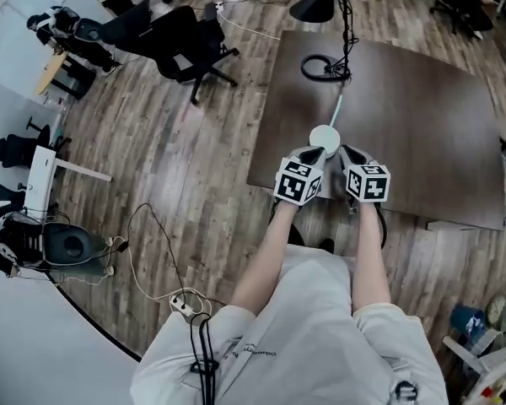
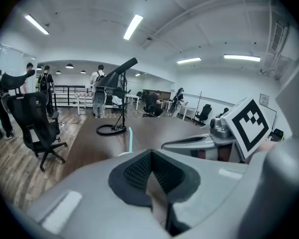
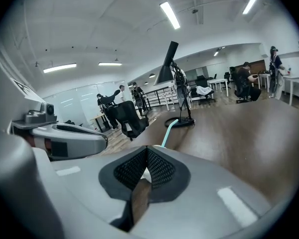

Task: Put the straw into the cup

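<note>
The straw [image 1: 338,108], mid-frame, looks to us already stood in the cup [image 1: 324,137] on the counter [image 1: 422,125], which is why the left hand-held gripper [image 1: 315,153] and right hand-held gripper [image 1: 348,153] flank it, jaws together, empty.

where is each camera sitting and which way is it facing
Head view: on the person's head, looking steeply down at table, cup, straw; shows forearms, lap, left gripper, right gripper.
Left gripper view: rides the left gripper, faces along its jaws across the table; right gripper at right.
Right gripper view: rides the right gripper, faces likewise; left gripper at left.
Shared: both gripper views catch the straw and black lamp.
</note>
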`<action>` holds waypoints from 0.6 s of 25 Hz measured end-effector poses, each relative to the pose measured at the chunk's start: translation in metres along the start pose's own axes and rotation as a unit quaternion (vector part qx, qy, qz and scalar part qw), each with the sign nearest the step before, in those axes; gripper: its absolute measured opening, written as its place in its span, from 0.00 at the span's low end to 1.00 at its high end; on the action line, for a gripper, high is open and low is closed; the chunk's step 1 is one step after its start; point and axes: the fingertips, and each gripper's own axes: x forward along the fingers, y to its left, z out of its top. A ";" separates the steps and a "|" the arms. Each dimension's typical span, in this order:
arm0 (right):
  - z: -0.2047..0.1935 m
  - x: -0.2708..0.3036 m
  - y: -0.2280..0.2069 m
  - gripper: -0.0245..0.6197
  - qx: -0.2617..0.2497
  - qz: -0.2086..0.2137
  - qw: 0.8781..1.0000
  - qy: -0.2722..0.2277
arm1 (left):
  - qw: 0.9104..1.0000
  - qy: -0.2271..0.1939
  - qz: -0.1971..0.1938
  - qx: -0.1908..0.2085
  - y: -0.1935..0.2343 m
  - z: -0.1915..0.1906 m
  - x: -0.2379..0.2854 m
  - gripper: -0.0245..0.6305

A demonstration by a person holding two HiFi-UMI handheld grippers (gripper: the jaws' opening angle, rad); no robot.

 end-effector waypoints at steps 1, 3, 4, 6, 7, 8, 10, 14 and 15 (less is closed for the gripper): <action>0.001 0.000 0.001 0.07 0.000 0.001 1.000 -0.006 | 1.000 0.000 0.003 0.004 0.001 -0.001 -0.003 0.04; 0.004 -0.001 0.003 0.07 0.005 -0.002 1.000 -0.022 | 1.000 -0.001 0.014 0.009 0.006 -0.001 -0.009 0.04; 0.004 -0.001 0.005 0.07 0.004 -0.003 1.000 -0.026 | 1.000 -0.001 0.021 0.011 0.009 -0.001 -0.011 0.04; -0.003 -0.002 0.014 0.07 -0.005 0.001 1.000 -0.020 | 0.999 0.000 0.030 0.014 0.010 -0.002 -0.015 0.04; -0.006 -0.003 0.018 0.07 -0.007 0.005 1.000 -0.017 | 0.999 0.000 0.032 0.015 0.008 -0.002 -0.017 0.04; -0.008 -0.004 0.021 0.07 -0.006 0.009 1.000 -0.015 | 0.999 0.000 0.031 0.016 0.005 -0.002 -0.017 0.04; -0.009 -0.007 0.023 0.07 0.000 0.014 1.000 -0.018 | 0.999 0.003 0.029 0.018 -0.002 -0.004 -0.018 0.04; -0.014 -0.014 0.022 0.07 0.000 0.016 1.000 -0.015 | 0.999 0.006 0.035 0.010 -0.003 -0.010 -0.021 0.04; -0.015 -0.015 0.021 0.07 0.002 0.016 1.000 -0.015 | 0.999 0.005 0.038 0.006 -0.002 -0.010 -0.022 0.04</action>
